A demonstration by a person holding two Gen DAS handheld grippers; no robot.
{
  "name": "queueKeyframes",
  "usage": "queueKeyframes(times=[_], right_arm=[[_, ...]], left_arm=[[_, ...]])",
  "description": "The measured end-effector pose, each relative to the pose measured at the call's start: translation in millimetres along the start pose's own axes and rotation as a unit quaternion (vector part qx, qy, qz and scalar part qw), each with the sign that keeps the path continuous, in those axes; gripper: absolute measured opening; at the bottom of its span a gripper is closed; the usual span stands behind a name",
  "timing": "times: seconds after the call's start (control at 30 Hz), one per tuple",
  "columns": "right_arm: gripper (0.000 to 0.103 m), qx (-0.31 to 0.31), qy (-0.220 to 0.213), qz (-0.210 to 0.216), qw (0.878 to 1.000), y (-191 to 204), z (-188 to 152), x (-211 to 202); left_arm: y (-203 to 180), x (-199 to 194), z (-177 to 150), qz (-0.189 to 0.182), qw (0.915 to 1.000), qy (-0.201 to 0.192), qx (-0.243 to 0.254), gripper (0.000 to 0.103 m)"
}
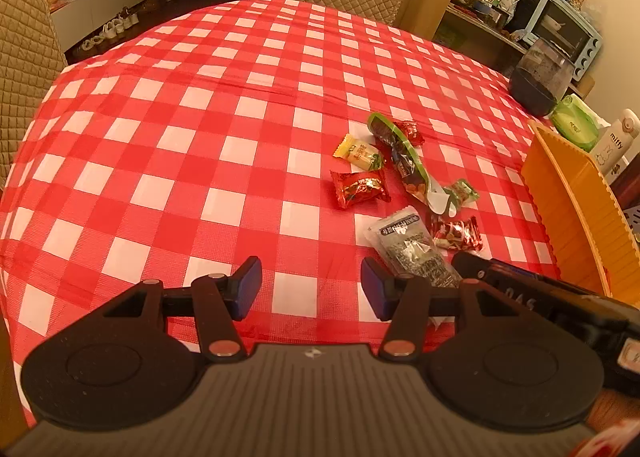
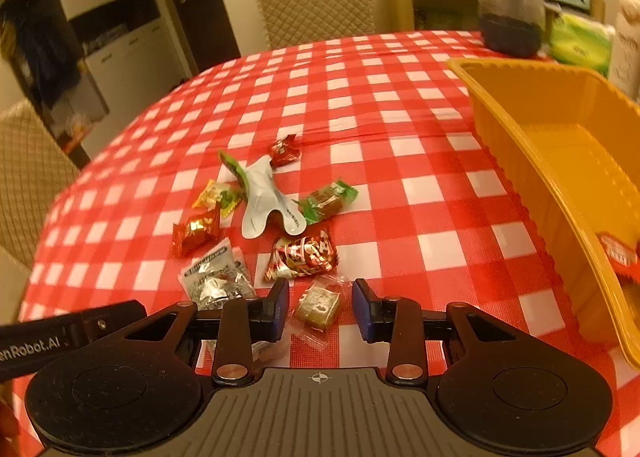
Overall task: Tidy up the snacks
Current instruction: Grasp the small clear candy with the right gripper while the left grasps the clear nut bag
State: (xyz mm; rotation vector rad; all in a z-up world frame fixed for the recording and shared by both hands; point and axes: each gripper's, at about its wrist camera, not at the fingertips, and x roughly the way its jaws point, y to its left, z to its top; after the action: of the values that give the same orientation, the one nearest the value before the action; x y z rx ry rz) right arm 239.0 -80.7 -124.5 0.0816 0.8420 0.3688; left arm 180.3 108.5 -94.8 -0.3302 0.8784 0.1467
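Several wrapped snacks lie in a loose pile on the red-checked tablecloth [image 2: 360,105]. In the right wrist view my right gripper [image 2: 320,307] is open, its jaws on either side of a clear-wrapped brown candy [image 2: 318,307] on the cloth. A red-and-white foil snack [image 2: 302,255], a silver packet [image 2: 214,275], a red foil candy [image 2: 196,231] and a white-green pouch [image 2: 266,197] lie just beyond. The orange basket [image 2: 560,161] stands to the right with a red packet [image 2: 618,253] inside. In the left wrist view my left gripper [image 1: 311,291] is open and empty over bare cloth, left of the silver packet [image 1: 414,251].
A dark lidded jar [image 2: 512,13], a green pack [image 2: 580,41] and a white bottle [image 2: 628,45] stand at the table's far right. Quilted chairs [image 2: 316,1] surround the table. A shelf with a blue toaster oven [image 1: 564,31] is behind.
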Motion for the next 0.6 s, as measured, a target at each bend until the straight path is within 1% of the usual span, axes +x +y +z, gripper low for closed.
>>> queueKeyframes(times=[0.13,0.2,0.23,0.4,0.6], right_arm=[[0.032,-0.051,-0.002,-0.022,0.998,10.2,-6.2,1.9],[0.024,-0.064,-0.003,-0.027,0.998,10.2,-9.3,1.0],[0.021,-0.065,-0.003,-0.027,0.997,8.6,-10.3,0.3],[0.021,-0.055,-0.007,-0.034,0.998,-5.6,-14.2,-8.9],[0.021,-0.029,-0.010,-0.045,0.999,-29.5,-17.9,-27.4]], left_arm=[[1.4,2.1,-0.2,-0.001,1.0000,0.003,-0.003,0.051],[-0.2,2.7,-0.8,-0.004,1.0000,0.004,-0.001,0.051],[-1.6,2.8,-1.2,-0.006,1.0000,0.006,0.000,0.051],[-14.5,2.7,-2.4,-0.027,0.9996,0.009,0.006,0.051],[-40.1,11.0,-2.2,-0.049,0.9987,0.012,0.008,0.051]])
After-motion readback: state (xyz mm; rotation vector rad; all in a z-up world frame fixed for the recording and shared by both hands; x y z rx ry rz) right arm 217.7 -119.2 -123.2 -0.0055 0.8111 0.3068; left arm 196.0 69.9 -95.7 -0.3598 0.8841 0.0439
